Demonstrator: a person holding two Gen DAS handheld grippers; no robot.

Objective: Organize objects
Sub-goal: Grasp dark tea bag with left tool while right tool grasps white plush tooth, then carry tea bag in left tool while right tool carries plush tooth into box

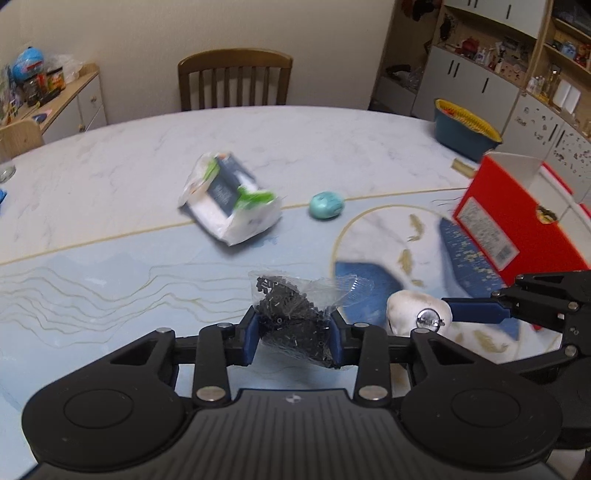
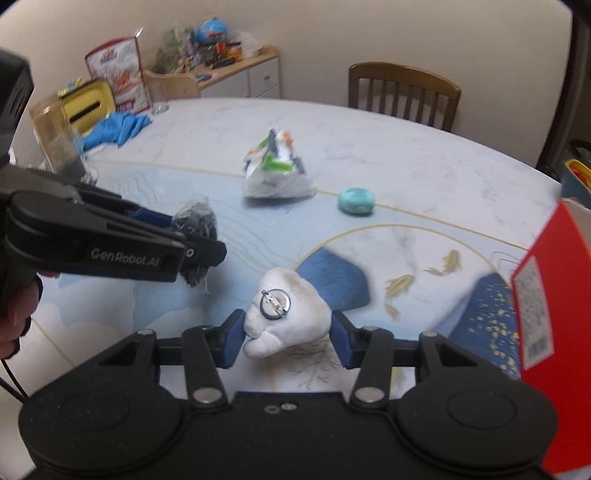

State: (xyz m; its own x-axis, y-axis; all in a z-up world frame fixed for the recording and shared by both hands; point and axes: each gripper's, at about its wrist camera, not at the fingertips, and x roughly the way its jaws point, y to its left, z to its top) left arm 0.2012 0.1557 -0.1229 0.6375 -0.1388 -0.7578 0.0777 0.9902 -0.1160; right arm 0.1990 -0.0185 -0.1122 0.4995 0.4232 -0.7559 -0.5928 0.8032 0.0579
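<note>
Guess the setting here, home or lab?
Most likely a home dining room: a wooden dining chair at a marble-look table, shelving with knick-knacks, and a cluttered sideboard.

- I see a large table (image 1: pixel 332 133) with a white marble-look top and a pale blue printed mat (image 1: pixel 110 280) on its near part.
- Behind it stands a brown wooden chair (image 1: pixel 235 79) with a slatted back, against a plain cream wall (image 1: pixel 184 26).
- On the left side is a low white cabinet (image 1: pixel 79 98) with a wooden top, crowded with small items.
- On the right I see a tall shelf unit (image 1: pixel 498 48) with white doors and open wooden compartments.
- The light is soft and even, indoor.
</note>
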